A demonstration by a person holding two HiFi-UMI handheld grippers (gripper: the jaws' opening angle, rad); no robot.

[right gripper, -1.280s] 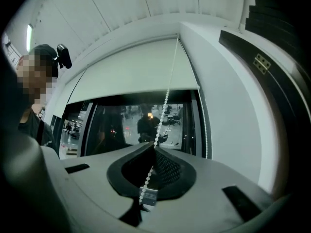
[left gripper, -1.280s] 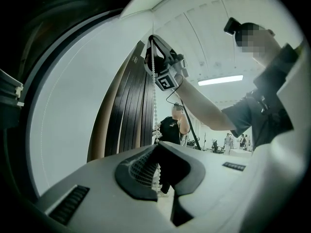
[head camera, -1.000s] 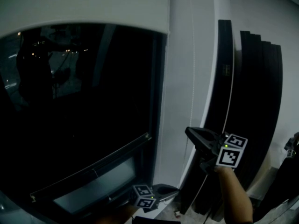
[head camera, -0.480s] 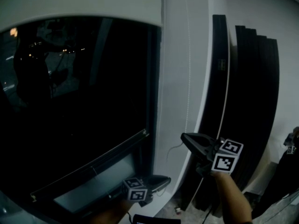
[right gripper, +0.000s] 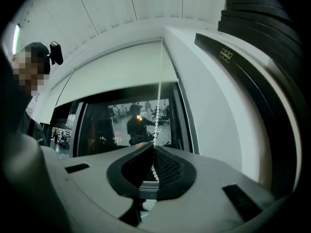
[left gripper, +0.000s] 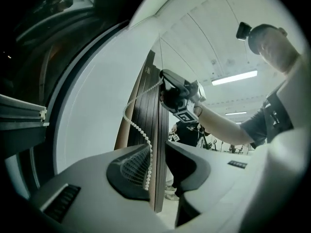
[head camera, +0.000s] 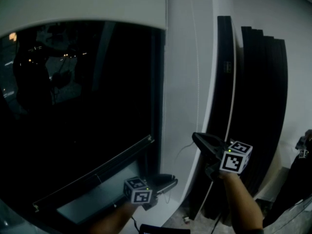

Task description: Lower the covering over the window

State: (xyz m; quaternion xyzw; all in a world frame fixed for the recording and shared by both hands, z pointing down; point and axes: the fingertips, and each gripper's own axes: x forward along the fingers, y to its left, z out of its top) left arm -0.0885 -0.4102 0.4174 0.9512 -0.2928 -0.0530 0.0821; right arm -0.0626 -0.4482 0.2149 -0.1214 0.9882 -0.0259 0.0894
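Right gripper [right gripper: 151,147] — clamped on the bead chain [right gripper: 158,106], which climbs beside the window [head camera: 73,106] | left gripper [left gripper: 156,147] lower, jaws just been opening — chain slack between them, against one pad | blind [head camera: 83,4] up top

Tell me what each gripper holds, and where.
Right gripper pinches the bead chain partway along its strand. Left gripper holds nothing; its jaws have just been opening, chain loose between them.

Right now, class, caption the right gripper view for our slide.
Right tool shut on the bead chain, roller blind partly lowered over the dark window.
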